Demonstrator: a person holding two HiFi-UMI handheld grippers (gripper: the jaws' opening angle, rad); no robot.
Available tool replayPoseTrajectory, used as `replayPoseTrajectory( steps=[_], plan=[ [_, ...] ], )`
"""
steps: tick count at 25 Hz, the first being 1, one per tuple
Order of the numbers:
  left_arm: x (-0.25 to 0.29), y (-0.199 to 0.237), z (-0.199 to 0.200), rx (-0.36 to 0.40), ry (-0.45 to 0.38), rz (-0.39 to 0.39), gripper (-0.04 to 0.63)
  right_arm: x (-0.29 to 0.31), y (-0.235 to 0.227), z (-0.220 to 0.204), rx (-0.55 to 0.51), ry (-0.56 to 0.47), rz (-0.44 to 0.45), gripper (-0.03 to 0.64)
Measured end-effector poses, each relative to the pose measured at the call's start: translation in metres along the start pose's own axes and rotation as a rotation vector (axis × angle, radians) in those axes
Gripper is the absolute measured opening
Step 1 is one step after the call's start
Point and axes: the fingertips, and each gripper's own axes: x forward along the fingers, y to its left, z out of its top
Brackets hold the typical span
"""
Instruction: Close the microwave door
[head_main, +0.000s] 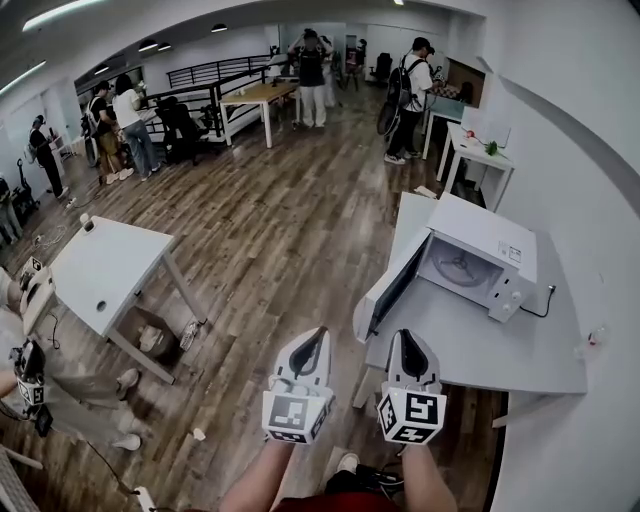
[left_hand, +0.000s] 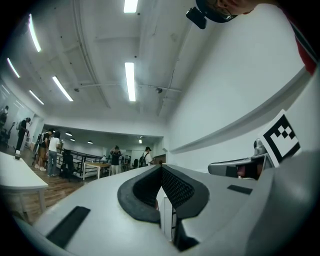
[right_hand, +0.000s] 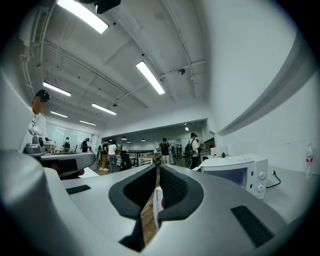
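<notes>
The left gripper (head_main: 320, 335) and right gripper (head_main: 405, 338) are pointing forward side by side, close together and about level. In the left gripper view, the left gripper (left_hand: 161, 167) is showing its jaws pressed together at the tips, with nothing between them. In the right gripper view, the right gripper (right_hand: 157, 167) is showing its jaws meeting the same way, also holding nothing.

The microwave (head_main: 480, 250) is sitting on a table (head_main: 470, 350) ahead and to the right of both grippers, nearer the right one. Its door (head_main: 398, 290) is hanging wide open and reaching back toward the grippers. The door's free edge is lying just ahead of the gap between the two tips, not touching either. In the right gripper view the microwave (right_hand: 235, 172) is standing right of the jaws.

A second table (head_main: 105, 270) is standing well off to the left of the left gripper. People (head_main: 310, 70) are standing far ahead across the floor (head_main: 270, 230).
</notes>
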Motion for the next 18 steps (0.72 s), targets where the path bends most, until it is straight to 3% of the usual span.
replayPoseTrajectory(
  steps=[8,18],
  plan=[
    [0.077,0.002,-0.014,0.003,0.007,0.022,0.026,0.062,-0.051,-0.006,0.026,0.002,0.002,0.043],
    [0.117,0.014,-0.031,0.006,0.020,0.016,0.026,0.099,-0.074,-0.023,0.037,0.022,-0.009,0.043]
  ],
)
